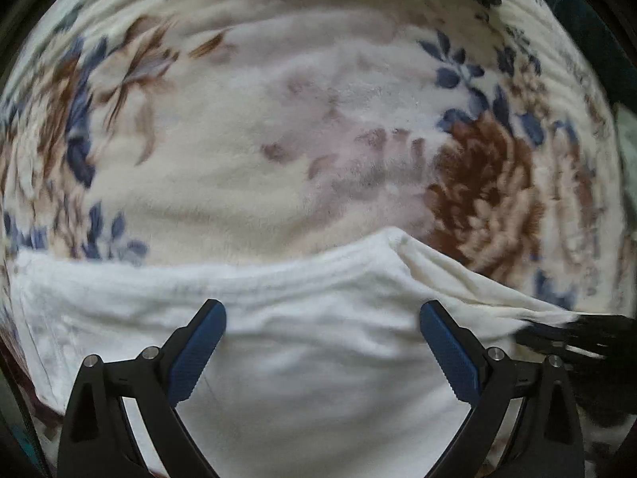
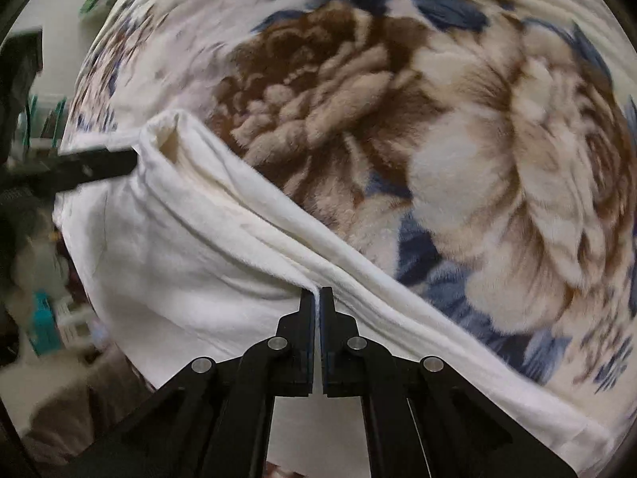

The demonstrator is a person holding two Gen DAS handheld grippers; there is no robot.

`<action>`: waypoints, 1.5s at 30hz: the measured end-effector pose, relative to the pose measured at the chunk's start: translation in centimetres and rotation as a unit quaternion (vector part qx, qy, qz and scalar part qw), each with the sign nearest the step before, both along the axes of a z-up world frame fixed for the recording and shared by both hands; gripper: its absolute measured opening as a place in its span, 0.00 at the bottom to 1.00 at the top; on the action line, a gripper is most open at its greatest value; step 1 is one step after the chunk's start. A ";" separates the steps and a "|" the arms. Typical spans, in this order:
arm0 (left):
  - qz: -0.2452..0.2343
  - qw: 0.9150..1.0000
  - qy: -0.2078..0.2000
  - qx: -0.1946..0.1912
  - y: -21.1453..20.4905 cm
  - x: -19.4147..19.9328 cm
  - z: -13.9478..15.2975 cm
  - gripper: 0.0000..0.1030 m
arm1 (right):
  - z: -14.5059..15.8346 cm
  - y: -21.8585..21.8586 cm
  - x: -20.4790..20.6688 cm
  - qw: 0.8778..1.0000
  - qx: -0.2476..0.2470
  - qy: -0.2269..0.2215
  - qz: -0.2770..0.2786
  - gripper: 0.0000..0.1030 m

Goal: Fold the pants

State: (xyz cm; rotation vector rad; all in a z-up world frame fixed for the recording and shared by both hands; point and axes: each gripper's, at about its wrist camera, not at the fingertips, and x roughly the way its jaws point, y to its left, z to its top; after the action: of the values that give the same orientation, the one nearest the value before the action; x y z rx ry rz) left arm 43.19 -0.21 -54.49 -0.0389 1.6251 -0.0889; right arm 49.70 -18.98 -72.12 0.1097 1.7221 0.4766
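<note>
The white fleece pants [image 1: 302,318] lie on a flowered blanket [image 1: 278,139]. My left gripper [image 1: 322,314] is open, its blue-padded fingers spread above the flat white cloth, holding nothing. My right gripper [image 2: 320,292] is shut on a fold of the pants [image 2: 207,247] and lifts it into a taut ridge that runs diagonally. In the left wrist view the right gripper [image 1: 573,334] shows dark at the right edge, pinching the cloth. In the right wrist view the left gripper [image 2: 91,167] shows as a dark bar at the left, by the pants' far corner.
The blanket [image 2: 458,139] has big brown and blue flowers and covers the whole surface. Beyond its left edge in the right wrist view lie blurred room clutter and a teal box [image 2: 43,322]. A dark edge [image 1: 577,12] borders the blanket at upper right.
</note>
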 end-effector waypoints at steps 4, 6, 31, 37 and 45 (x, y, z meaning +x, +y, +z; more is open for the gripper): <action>-0.022 0.999 -0.016 0.028 -1.5 1.9 -1.9 0.98 | -0.1 0.7 -1.0 0.997 0.003 0.012 -0.074 0.02; -0.033 0.999 -0.016 0.033 -1.6 2.3 -2.9 0.98 | -0.3 0.5 -0.9 0.996 -0.003 0.013 -0.084 0.02; -0.069 0.997 -0.042 -0.012 -1.1 -6.5 6.1 1.00 | 7.7 -13.2 -20.5 0.888 -0.015 -0.038 -0.458 0.71; -0.088 0.995 -0.035 -0.011 -6.2 -10.3 6.4 1.00 | 7.1 -23.3 -30.8 0.797 -0.031 -0.046 -0.601 0.70; -0.066 0.997 -0.022 -0.023 -16.2 -12.0 2.2 1.00 | 0.3 -37.4 -36.6 0.670 0.087 -0.083 -0.733 0.70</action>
State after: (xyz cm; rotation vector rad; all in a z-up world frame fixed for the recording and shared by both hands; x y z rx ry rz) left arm 31.16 -16.43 -52.26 0.0348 1.5802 -0.2266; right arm 13.07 -56.43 -71.78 1.4190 0.9109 -0.5719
